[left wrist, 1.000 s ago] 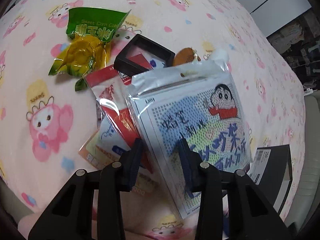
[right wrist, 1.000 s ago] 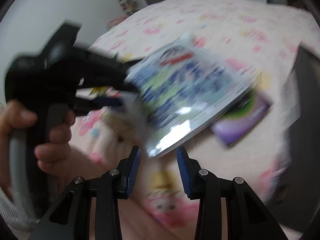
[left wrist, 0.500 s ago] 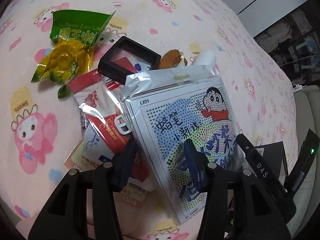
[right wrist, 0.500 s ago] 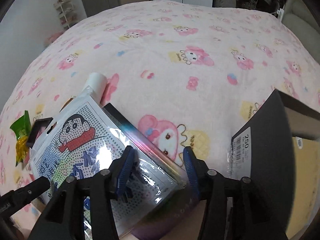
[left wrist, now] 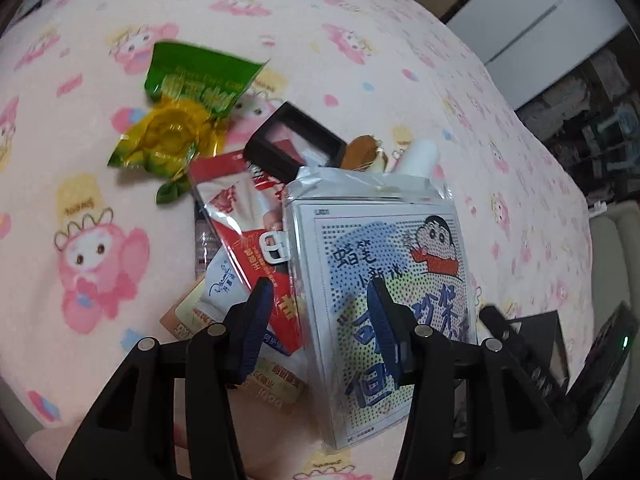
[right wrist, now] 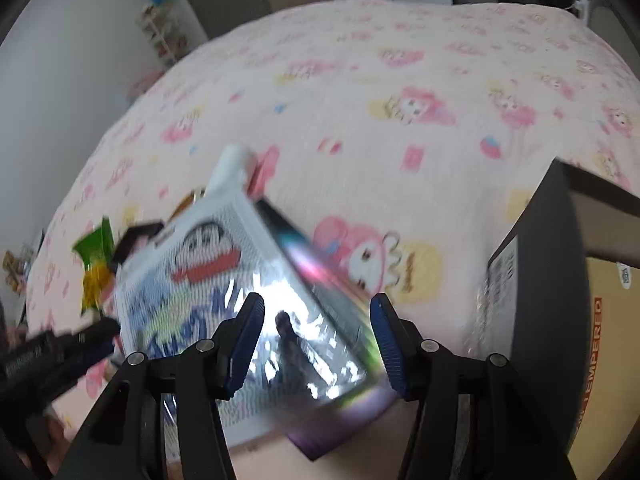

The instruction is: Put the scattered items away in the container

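A pile of items lies on the pink cartoon blanket (left wrist: 360,60). On top is a clear-wrapped cartoon bead kit (left wrist: 384,280), also in the right wrist view (right wrist: 208,276). My left gripper (left wrist: 320,316) is open, its jaws astride the kit's near left edge. My right gripper (right wrist: 316,336) is open over the kit's shiny near corner. Under the kit lies a purple packet (right wrist: 332,432). Beside it are a red sachet (left wrist: 248,232), a green-yellow corn snack bag (left wrist: 180,128), a black frame box (left wrist: 292,148) and a white tube (left wrist: 418,156).
A black open box (right wrist: 536,280) with a cardboard inside stands at the right, also at the lower right of the left wrist view (left wrist: 552,344). The right gripper's arm (left wrist: 516,340) reaches in there. White cabinets (left wrist: 540,12) stand beyond the bed.
My right gripper has opened wider and slid over the kit's corner. My left gripper has closed in a little on the kit; the pile has stayed put.
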A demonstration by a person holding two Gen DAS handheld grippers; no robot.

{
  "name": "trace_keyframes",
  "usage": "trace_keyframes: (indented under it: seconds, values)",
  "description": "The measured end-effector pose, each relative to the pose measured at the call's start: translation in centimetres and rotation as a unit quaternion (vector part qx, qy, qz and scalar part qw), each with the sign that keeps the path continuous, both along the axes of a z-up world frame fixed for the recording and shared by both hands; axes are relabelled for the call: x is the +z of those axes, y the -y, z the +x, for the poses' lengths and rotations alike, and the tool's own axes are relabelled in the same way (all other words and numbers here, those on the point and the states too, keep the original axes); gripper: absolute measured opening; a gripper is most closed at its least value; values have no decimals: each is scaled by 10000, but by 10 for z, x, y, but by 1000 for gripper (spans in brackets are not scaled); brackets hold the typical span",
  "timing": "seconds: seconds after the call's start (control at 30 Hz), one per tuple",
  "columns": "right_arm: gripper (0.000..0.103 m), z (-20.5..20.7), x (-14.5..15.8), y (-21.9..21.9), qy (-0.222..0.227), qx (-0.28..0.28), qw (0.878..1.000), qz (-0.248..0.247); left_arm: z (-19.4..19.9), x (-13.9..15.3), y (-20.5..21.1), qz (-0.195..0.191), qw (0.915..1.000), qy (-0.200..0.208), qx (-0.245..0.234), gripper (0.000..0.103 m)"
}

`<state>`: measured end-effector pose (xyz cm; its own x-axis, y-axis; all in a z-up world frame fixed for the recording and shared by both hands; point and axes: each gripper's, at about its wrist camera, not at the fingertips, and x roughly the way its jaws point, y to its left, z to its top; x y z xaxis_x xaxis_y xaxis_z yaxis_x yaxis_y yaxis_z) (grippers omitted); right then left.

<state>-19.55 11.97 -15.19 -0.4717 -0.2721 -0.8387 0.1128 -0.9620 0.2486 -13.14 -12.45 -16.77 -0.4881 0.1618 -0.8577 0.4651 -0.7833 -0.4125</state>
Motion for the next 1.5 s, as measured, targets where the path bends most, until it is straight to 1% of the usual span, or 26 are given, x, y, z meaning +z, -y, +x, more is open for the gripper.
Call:
trace_keyframes:
  seconds: [0.03, 0.1, 0.17, 0.2, 0.27, 0.3, 0.37, 0.47, 0.53, 0.57, 0.6, 0.7, 0.77, 0.83, 0.9, 1.0, 1.07, 1.1, 1.2, 1.23, 1.37, 1.43, 1.5]
  values:
    - [51, -6, -5, 1, 129, 11, 9999, -19, -2, -3, 0, 60, 10000, 38, -43, 47]
    - [51, -18, -15, 3, 379, 39, 9993, -44, -7, -11, 4, 214, 9997, 118, -60, 33]
    - [54, -21, -25, 9, 522, 112, 9986, 67, -10, -18, 9, 341, 9993, 166, -45, 33]
    - [54, -19, -25, 9, 477, 121, 9988, 66, -11, -18, 10, 354, 9993, 145, -21, 33]
    - [54, -15, -26, 9, 539, 202, 9983, -42, -11, -18, 13, 378, 9992, 87, 20, 32]
    - [52, -12, -26, 9, 596, 264, 9978, -122, -12, -17, 14, 387, 9992, 39, 32, 32]
    - [47, -3, -26, 10, 713, 396, 9964, -231, -10, -15, 18, 394, 9992, -31, 113, 31]
    - [46, 14, -26, 13, 889, 480, 9943, -341, -7, -15, 24, 448, 9986, -33, 267, 31]
    - [46, 31, -27, 16, 1054, 443, 9925, -437, -6, -14, 22, 414, 9989, 32, 211, 35]
    - [46, 40, -27, 18, 1129, 451, 9917, -426, -5, -14, 21, 397, 9990, 65, 184, 41]
    - [46, 49, -27, 21, 1192, 467, 9909, -405, -5, -14, 20, 380, 9991, 97, 156, 43]
    - [46, 72, -27, 26, 1173, 611, 9910, -210, -3, -13, 17, 328, 9992, 195, 73, 43]
    - [46, 79, -27, 24, 1047, 609, 9926, -114, -2, -12, 15, 294, 9992, 260, 17, 43]
    - [46, 76, -27, 17, 973, 483, 9940, -158, -1, -11, 12, 260, 9991, 325, -38, 43]
    - [46, 74, -25, 10, 944, 347, 9946, -254, 1, -15, 7, 226, 9981, 560, -156, 44]
    - [46, 66, -28, 12, 876, 393, 9952, -207, 3, -16, -4, 34, 9968, 707, -365, 44]
    - [47, 64, -29, 12, 904, 495, 9944, -229, 3, -16, -10, -108, 9962, 723, -481, 47]
    - [50, 66, -29, 13, 924, 534, 9940, -222, 2, -15, -11, -127, 9965, 668, -496, 48]
    - [49, 74, -26, 16, 947, 657, 9932, -178, -2, -9, -10, -55, 9980, 268, -568, 48]
    - [49, 77, -24, 16, 942, 687, 9930, -175, -2, -8, -10, -21, 9981, 205, -587, 48]
    - [49, 84, -26, 9, 967, 644, 9931, -177, 0, -10, -7, 73, 9979, 308, -561, 48]
    - [49, 84, -27, 9, 889, 662, 9938, -94, 2, -11, -6, 120, 9978, 359, -548, 48]
    - [49, 86, -28, 12, 813, 664, 9945, -26, 8, -9, -11, -165, 9970, 553, -517, 48]
